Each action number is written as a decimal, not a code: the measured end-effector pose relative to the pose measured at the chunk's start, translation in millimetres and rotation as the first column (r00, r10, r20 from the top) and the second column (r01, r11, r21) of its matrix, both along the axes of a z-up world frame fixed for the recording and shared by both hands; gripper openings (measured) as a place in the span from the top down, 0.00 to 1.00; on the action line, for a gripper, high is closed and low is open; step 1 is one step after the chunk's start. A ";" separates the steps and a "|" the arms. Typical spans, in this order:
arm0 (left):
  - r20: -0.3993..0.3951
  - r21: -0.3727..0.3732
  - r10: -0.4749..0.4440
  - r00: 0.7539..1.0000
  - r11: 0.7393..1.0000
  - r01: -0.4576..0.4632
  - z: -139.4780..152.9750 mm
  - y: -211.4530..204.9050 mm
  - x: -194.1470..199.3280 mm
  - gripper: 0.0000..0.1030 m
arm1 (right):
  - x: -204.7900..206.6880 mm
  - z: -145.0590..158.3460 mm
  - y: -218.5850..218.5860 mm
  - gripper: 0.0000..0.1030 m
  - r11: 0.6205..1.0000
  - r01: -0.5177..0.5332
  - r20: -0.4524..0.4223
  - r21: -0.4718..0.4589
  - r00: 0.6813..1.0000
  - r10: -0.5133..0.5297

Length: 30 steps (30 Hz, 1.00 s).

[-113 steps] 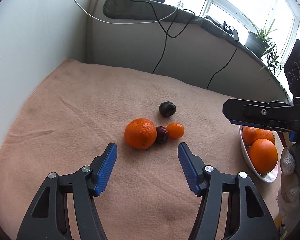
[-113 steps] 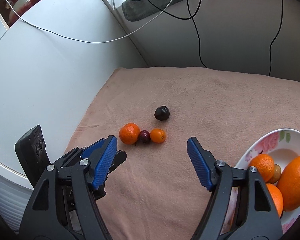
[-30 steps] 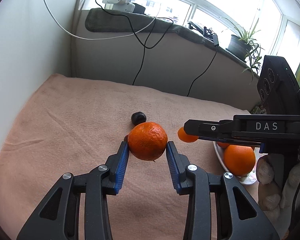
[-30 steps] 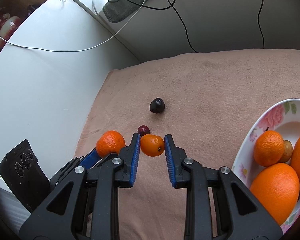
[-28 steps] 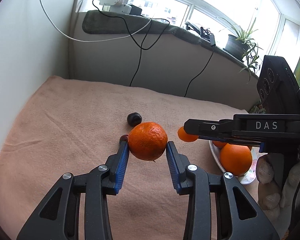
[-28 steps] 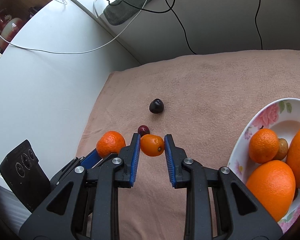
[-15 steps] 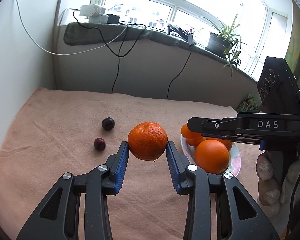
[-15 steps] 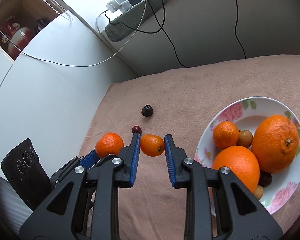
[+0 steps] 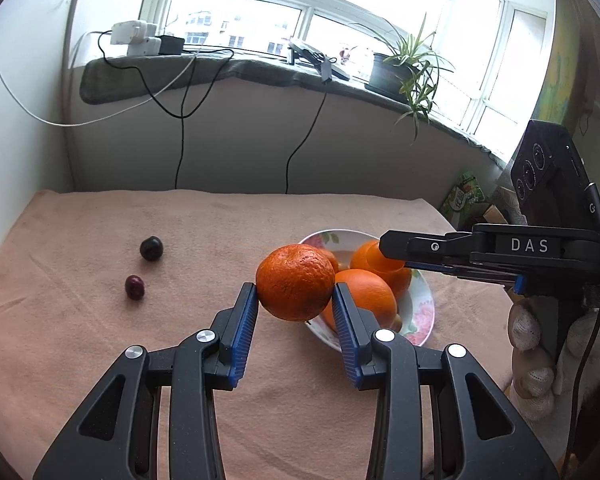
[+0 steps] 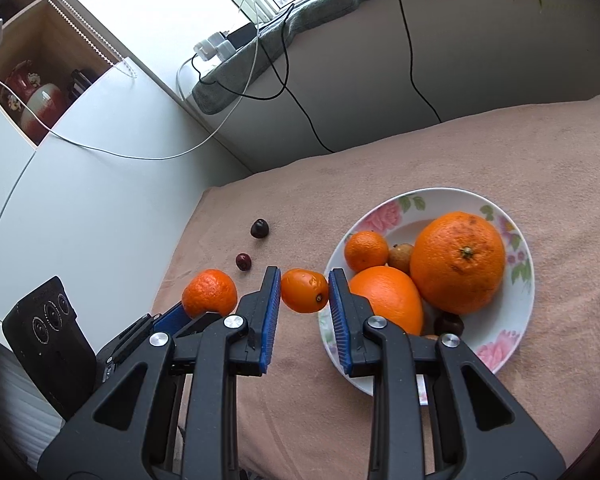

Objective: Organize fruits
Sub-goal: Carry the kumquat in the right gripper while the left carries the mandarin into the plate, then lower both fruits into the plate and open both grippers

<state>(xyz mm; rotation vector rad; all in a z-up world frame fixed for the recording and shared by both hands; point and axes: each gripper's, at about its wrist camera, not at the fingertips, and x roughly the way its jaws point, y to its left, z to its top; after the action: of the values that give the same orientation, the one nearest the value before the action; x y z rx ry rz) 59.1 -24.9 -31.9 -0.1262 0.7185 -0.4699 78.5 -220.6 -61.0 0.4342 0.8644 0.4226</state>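
Mandarin point(image 9: 295, 282), deep orange with a rough, pitted skin, is clamped between the blue pads of the left gripper point(image 9: 295, 300) and held clear of the peach cloth point(image 9: 100, 360) covering the counter, just short of the floral bowl point(image 9: 424, 312). The right wrist view shows the same mandarin point(image 10: 209, 293) from the side, at the left gripper's tip. Only the right wrist view shows the right gripper point(image 10: 304, 290) closed on a small smooth kumquat point(image 10: 304, 290), its stem scar facing the right pad, held at the bowl's near-left rim point(image 10: 496, 360). In the left wrist view the right gripper's fingers hide what they carry.

The right wrist view also lays out the bowl's contents: a large orange point(image 10: 384, 300) nearest, a larger orange point(image 10: 458, 262) with a speckled skin behind it, a small mandarin point(image 10: 366, 251), a brownish small fruit point(image 10: 401, 258) between them, and a dark fruit point(image 10: 448, 323) at the near side.

Beyond, two dark cherries lie on the cloth well left of the bowl, the nearer one point(image 9: 134, 287) reddish, the farther one point(image 9: 151, 247) almost black. Only the left wrist view shows the window sill's potted plant point(image 9: 412, 68) and a gloved hand point(image 9: 540, 360) on the right gripper's handle.
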 end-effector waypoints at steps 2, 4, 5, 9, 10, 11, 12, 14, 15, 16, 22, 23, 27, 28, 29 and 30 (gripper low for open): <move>-0.002 -0.001 -0.015 1.000 1.000 0.015 0.0 -6.9 -1.8 0.64 | -4.7 -1.4 -9.8 0.75 1.000 0.017 0.000 0.000 1.000 -0.017; -0.004 -0.001 -0.029 1.000 1.000 0.029 0.0 -14.0 -3.5 0.64 | -8.6 -2.7 -18.0 0.75 0.999 0.033 -0.002 -0.002 0.999 -0.033; -0.005 0.000 -0.035 0.999 0.999 0.035 -0.1 -17.5 -4.3 0.64 | -10.4 -3.7 -22.0 0.75 0.999 0.040 -0.003 -0.003 0.999 -0.040; -0.011 0.002 -0.061 0.998 0.998 0.061 -0.8 -29.4 -5.9 0.64 | -16.1 -8.5 -37.4 0.75 0.998 0.065 -0.007 -0.009 0.998 -0.065; -0.012 0.003 -0.066 0.998 0.998 0.066 -0.9 -32.0 -6.4 0.64 | -17.2 -9.8 -41.3 0.75 0.997 0.072 -0.008 -0.010 0.997 -0.072; -0.012 0.004 -0.071 0.997 0.997 0.071 -0.9 -34.6 -6.8 0.64 | -18.5 -11.2 -45.3 0.75 0.997 0.077 -0.009 -0.010 0.997 -0.077; -0.013 0.005 -0.076 0.997 0.997 0.076 -0.9 -37.4 -7.3 0.64 | -19.2 -12.3 -48.7 0.75 0.997 0.082 -0.011 -0.010 0.997 -0.082; -0.015 0.005 -0.084 0.996 0.996 0.084 -1.1 -42.2 -7.5 0.64 | -20.1 -15.2 -54.9 0.75 0.996 0.091 -0.016 -0.010 0.996 -0.091; -0.017 0.005 -0.088 0.996 0.996 0.088 -0.9 -44.6 -7.5 0.64 | -20.8 -16.8 -57.8 0.75 0.995 0.095 -0.018 -0.011 0.995 -0.095; -0.018 0.005 -0.093 0.996 0.996 0.093 -1.0 -47.0 -7.5 0.64 | -21.3 -18.4 -60.3 0.75 0.995 0.098 -0.021 -0.013 0.995 -0.098; -0.031 0.010 -0.128 0.991 0.992 0.128 -5.0 -65.5 -7.3 0.64 | -23.1 -27.4 -73.6 0.75 0.992 0.121 -0.038 -0.027 0.992 -0.122; -0.035 0.012 -0.135 0.990 0.991 0.136 -6.2 -69.2 -7.2 0.64 | -22.9 -29.1 -75.9 0.75 0.992 0.125 -0.042 -0.030 0.991 -0.126; -0.050 0.021 -0.164 0.985 0.986 0.165 -11.6 -85.5 -7.7 0.64 | -22.2 -35.7 -85.0 0.75 0.989 0.141 -0.057 -0.034 0.988 -0.143; -0.054 0.023 -0.171 0.984 0.985 0.172 -12.8 -89.1 -7.9 0.64 | -21.9 -37.6 -87.4 0.75 0.989 0.144 -0.060 -0.036 0.987 -0.146; -0.058 0.025 -0.176 0.983 0.984 0.178 -14.2 -92.8 -7.8 0.64 | -21.5 -39.1 -89.6 0.75 0.988 0.148 -0.064 -0.035 0.987 -0.150; -0.061 0.027 -0.182 0.981 0.983 0.184 -15.2 -96.3 -7.3 0.64 | -21.2 -40.5 -91.9 0.75 0.988 0.152 -0.068 -0.033 0.986 -0.154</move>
<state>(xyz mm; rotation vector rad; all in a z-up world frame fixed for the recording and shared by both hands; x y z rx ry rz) 51.8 -121.2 -47.1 -0.0434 0.7984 -0.6320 57.3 -312.5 -101.5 0.4886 0.8970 0.2550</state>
